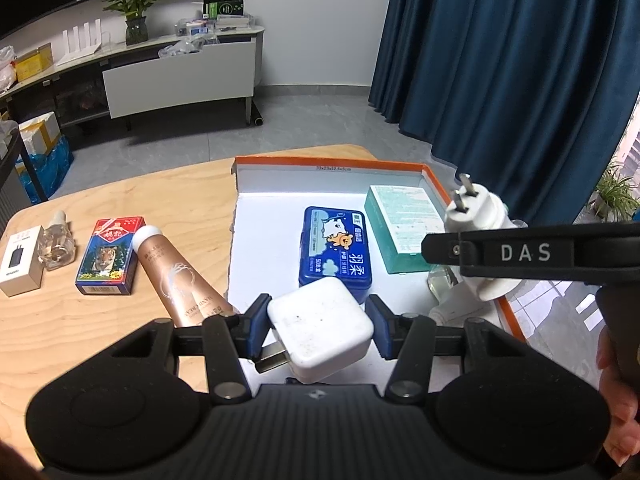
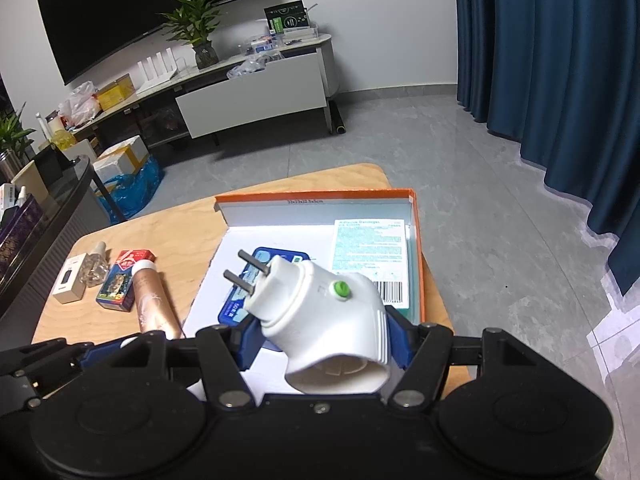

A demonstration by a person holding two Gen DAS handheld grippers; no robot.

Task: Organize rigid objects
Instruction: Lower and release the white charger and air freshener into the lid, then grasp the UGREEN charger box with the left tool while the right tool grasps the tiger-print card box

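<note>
Charger (image 1: 320,326) pinched in my L gripper (image 1: 318,322), plug-in (image 2: 320,316) clamped in R gripper (image 2: 322,334), both over box (image 1: 434,176) near edge; loose pinch could drop either.

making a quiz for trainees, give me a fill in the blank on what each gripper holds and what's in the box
1. The left gripper is shut on a white ____ with flat prongs.
2. The plug-in device in the right gripper has a round ____ button.
3. The blue tin lies inside the ____-rimmed box.
4. The hand cream tube lies on the ____, outside the box.

Missing words: charger; green; orange; table
</note>
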